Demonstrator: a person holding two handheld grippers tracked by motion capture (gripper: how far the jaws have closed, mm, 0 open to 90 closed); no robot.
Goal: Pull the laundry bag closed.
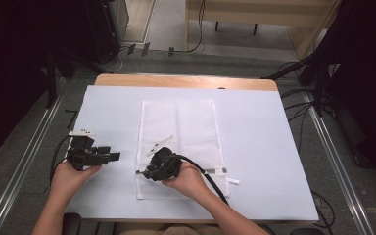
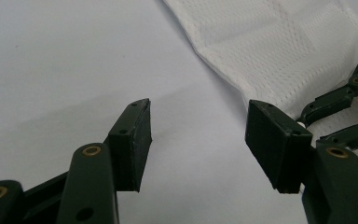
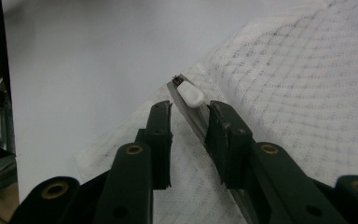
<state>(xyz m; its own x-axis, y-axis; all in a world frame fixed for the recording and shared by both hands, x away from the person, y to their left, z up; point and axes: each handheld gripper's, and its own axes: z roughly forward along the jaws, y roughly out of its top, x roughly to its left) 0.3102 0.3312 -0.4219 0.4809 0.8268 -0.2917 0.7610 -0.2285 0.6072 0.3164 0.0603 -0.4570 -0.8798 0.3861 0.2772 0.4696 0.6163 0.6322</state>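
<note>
The right gripper (image 3: 189,135) has its jaws parted around the zipper (image 3: 193,122) of a white mesh bag (image 1: 178,137), just short of the white pull tab (image 3: 190,94), gripping nothing. The bag lies flat mid-table, reaching toward the near edge. The left gripper (image 2: 198,140) hangs wide open and empty over the pale sheet (image 1: 254,147), beside the bag's left edge.

A white-covered table (image 1: 254,147) bears a flat white mesh bag (image 1: 186,127).
</note>
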